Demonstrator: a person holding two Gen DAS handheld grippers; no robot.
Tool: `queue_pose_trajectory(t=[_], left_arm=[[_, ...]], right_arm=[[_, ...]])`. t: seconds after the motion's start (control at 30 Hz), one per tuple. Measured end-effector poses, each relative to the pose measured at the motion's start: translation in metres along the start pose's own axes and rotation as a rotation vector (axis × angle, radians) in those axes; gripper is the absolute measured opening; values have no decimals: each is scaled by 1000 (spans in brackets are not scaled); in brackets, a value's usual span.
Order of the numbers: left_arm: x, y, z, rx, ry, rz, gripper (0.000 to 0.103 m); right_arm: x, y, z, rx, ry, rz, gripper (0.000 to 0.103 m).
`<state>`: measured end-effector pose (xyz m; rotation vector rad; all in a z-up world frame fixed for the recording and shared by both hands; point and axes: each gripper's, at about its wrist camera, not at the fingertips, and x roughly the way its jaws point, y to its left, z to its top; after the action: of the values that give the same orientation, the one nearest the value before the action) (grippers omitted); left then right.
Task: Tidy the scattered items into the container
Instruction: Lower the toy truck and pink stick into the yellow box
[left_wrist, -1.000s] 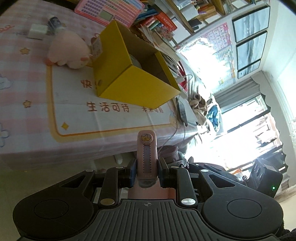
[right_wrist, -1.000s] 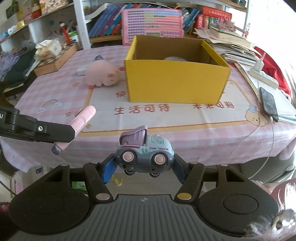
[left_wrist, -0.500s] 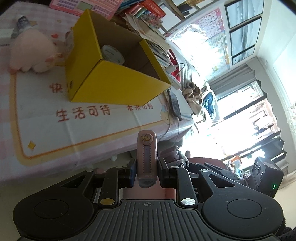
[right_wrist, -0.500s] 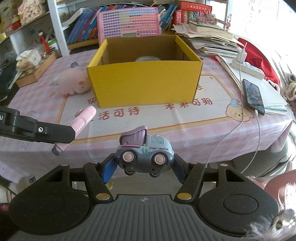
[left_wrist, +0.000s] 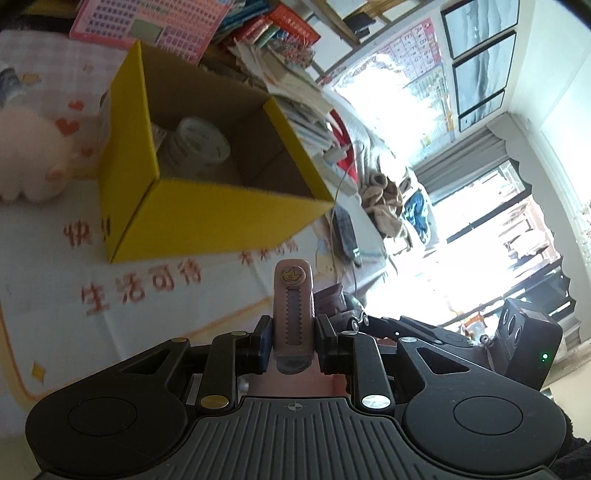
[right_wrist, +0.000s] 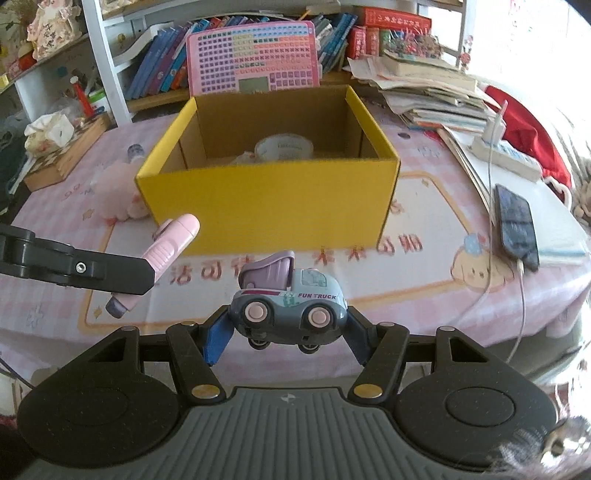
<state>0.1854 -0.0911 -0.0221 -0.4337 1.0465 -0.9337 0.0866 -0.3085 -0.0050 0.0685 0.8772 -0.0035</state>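
An open yellow cardboard box (right_wrist: 266, 206) (left_wrist: 207, 218) stands on the pink tablecloth, with a white roll of tape (right_wrist: 284, 147) (left_wrist: 199, 144) inside it. My left gripper (left_wrist: 293, 341) is shut on a pink utility knife (left_wrist: 293, 314) (right_wrist: 166, 251), held above the cloth just short of the box's front left. My right gripper (right_wrist: 288, 332) is shut on a grey and purple toy truck (right_wrist: 290, 302), in the air in front of the box's near wall. A pink plush pig (right_wrist: 114, 195) (left_wrist: 29, 155) lies on the cloth left of the box.
A pink toy keyboard (right_wrist: 253, 59) leans behind the box, before shelves of books. Stacked papers (right_wrist: 424, 96), a power strip (right_wrist: 506, 155) and a phone (right_wrist: 515, 225) on a cable lie to the right. A wooden box with tissues (right_wrist: 55, 147) sits far left.
Both grippers moved toward the yellow box, which now looms larger and shows its inside. The knife and the truck stay gripped as before.
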Motion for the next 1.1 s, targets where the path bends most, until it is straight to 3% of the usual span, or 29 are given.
queue_pose_trajectory(t=[0.27,0.47,0.63,0.83,1.1], left_arm=[[5,-17,35,41,-104,8,23],[7,-27,56,65,-168,59,23],[15,-28,71,65,-201,124,23],[36,-19,86,71,-193,256,23],[71,3,102,69,-118,389,23]], right_arm=[[2,-14,46,-54,-92,45,61],[5,-23,82,-101,-173,89,61],[22,-29,103,-152,-184,124,61],[59,-35,124,-248,-144,161,61],[114,-27,148,-471,-77,170,61]])
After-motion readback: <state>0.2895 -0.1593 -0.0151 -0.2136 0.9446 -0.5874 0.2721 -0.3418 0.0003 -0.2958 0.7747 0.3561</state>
